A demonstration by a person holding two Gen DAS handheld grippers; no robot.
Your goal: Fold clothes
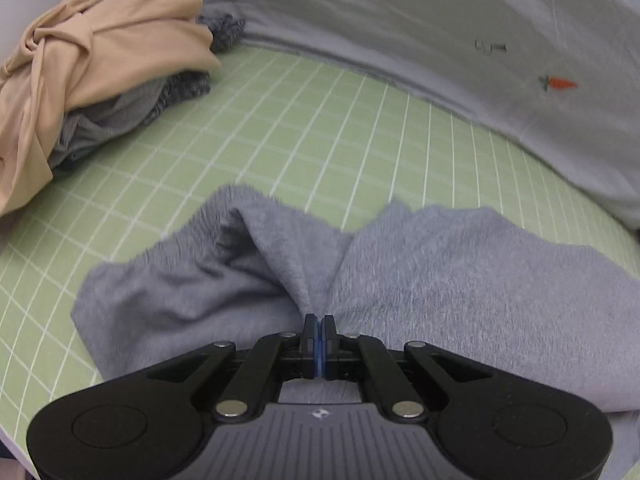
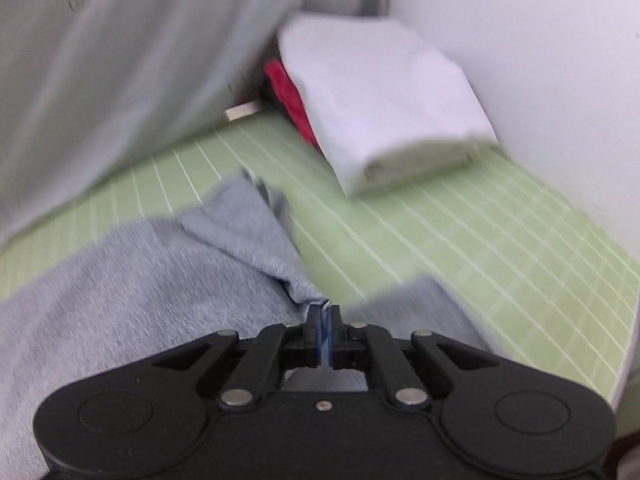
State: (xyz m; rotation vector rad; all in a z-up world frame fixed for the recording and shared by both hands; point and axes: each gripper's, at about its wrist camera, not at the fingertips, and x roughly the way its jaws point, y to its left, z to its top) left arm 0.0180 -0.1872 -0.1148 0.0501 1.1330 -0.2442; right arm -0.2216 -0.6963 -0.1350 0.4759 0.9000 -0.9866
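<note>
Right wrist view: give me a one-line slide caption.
Right gripper pinches the grey garment above the green grid mat, folded white cloth behind.

My tabletop is a green mat with a white grid [image 1: 280, 120]. On it lie a grey fleecy garment [image 1: 440, 280] at six o'clock, a beige-and-grey heap [image 1: 92, 68] at ten, and, in the right view, a folded white cloth [image 2: 384, 96] over something red [image 2: 288, 100] at one.
</note>
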